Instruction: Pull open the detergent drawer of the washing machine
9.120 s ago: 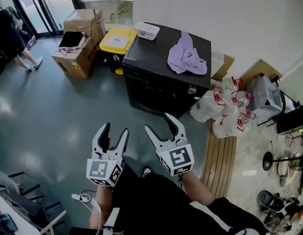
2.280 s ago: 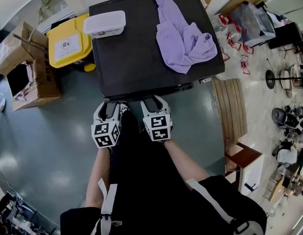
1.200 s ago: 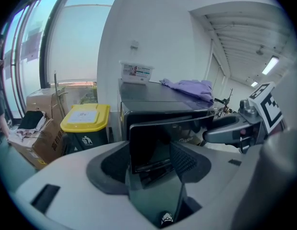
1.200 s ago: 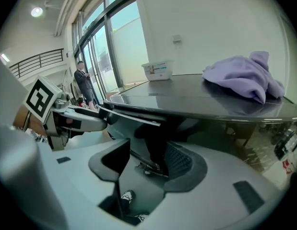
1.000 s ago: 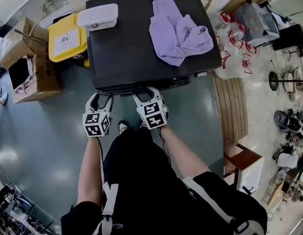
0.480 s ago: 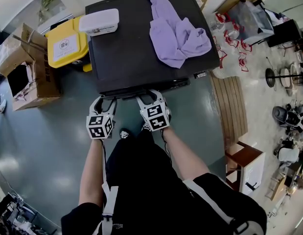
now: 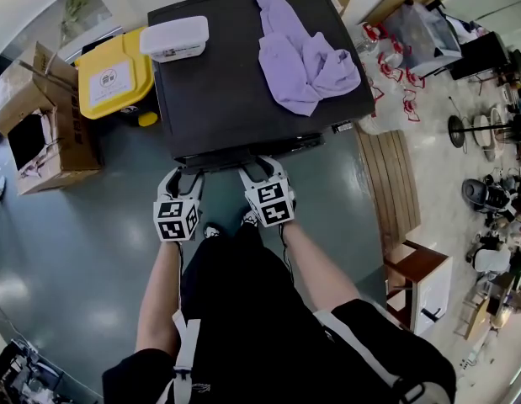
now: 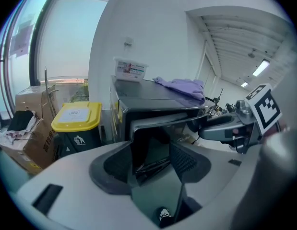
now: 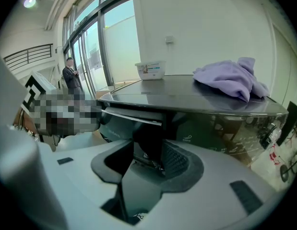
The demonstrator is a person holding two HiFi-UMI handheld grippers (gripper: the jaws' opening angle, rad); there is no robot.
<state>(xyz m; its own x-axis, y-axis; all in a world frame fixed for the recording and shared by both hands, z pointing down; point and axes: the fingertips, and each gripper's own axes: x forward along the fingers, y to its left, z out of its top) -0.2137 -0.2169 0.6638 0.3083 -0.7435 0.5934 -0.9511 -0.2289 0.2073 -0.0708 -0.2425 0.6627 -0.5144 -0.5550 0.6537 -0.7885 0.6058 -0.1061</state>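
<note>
The black washing machine [image 7: 235, 91] stands just ahead of me, seen from above. Its detergent drawer [image 7: 226, 159] is a dark panel at the top front, sticking out a little way from the machine's face. My left gripper [image 7: 183, 178] is shut on the panel's left end [image 8: 162, 121]. My right gripper [image 7: 258, 171] has the panel's right end [image 9: 131, 115] between its pads; its jaws have closed a little within the last second and now press on it. Both grippers point down and forward at the machine's front edge.
A purple cloth [image 7: 306, 57] and a white box [image 7: 174, 39] lie on the machine's top. Left of it stand a yellow-lidded bin [image 7: 115, 78] and cardboard boxes [image 7: 37, 116]. Tied plastic bags [image 7: 395, 91] and a wooden slatted board [image 7: 386, 192] are to the right. A person [image 9: 71, 75] stands by the glass doors.
Both grippers stay at the drawer's front. Only the head view has shifted a little.
</note>
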